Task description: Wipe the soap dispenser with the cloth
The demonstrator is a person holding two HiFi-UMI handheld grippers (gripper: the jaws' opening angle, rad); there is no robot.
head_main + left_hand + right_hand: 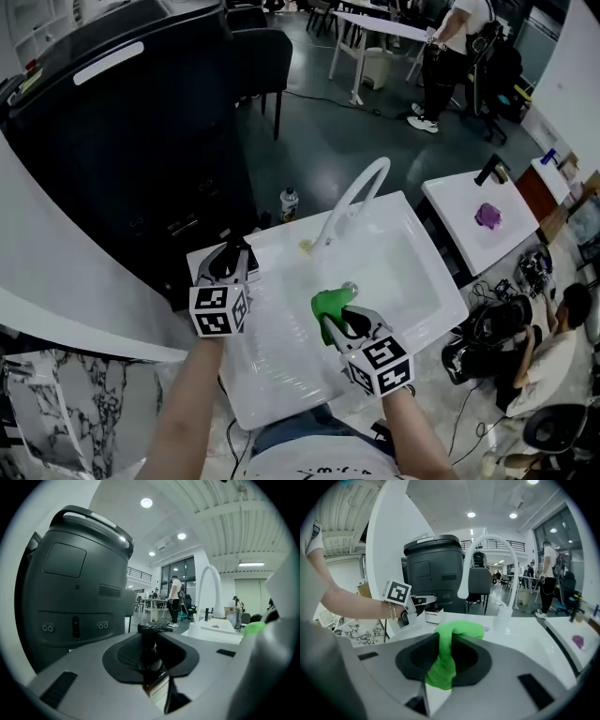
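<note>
My left fingers (124, 657) were closed on the soap dispenser (152, 660), pinching the dark bottle just below its black pump head, with the white label towards me. I held it over the left edge of the white sink surface (281, 352); I could not tell whether its base touched. My right fingers (415, 660) were clamped on the green cloth (445, 656), which bunched out past the tips in a loose fold above the basin (408, 272), a little apart from the bottle. I judged the dispenser to be stiff and fairly light. Its smooth sides would turn slick with any soap on them and its pump would swivel or sink if pushed, so the neck seemed the safest hold, leaving the body and label free for wiping. The cloth was soft and limp and would give no push of its own, so the free wad ahead of the fingers would have to do the rubbing. A white arched faucet (354, 195) rose behind the basin. A big dark machine (122, 141) stood to the left and a small bottle (289, 203) on the grey floor. A second white table (459, 202) carried a purple thing (487, 216). One person (450, 47) stood far off, and another (553, 342) sat at the right.
</note>
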